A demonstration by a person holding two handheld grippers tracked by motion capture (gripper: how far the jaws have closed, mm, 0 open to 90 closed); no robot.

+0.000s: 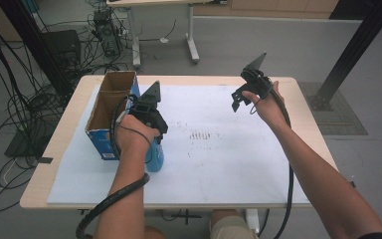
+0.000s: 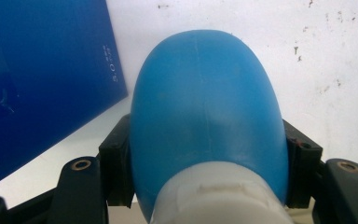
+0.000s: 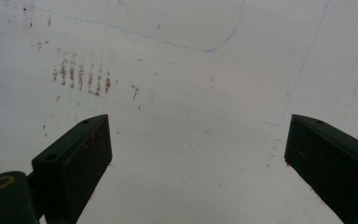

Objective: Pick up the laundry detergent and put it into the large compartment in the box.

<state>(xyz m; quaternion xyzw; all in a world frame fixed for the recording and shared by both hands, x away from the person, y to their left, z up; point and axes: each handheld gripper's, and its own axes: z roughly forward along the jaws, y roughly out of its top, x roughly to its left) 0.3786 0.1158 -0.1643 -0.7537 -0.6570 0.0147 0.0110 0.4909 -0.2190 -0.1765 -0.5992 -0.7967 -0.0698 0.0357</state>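
The blue bottle [image 2: 205, 116] stands just beside the cardboard box [image 1: 110, 107], clenched between the left gripper's [image 1: 151, 127] jaws. It looks ready to lift into the box. The right gripper [image 1: 246, 92] hovers well apart, jaws spread, holding nothing.

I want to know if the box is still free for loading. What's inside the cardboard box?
The cardboard box stands open-topped with two compartments; the brown inner walls that show look bare. The bottoms are hidden by its walls. Beside it, the left tool grips a blue bottle.
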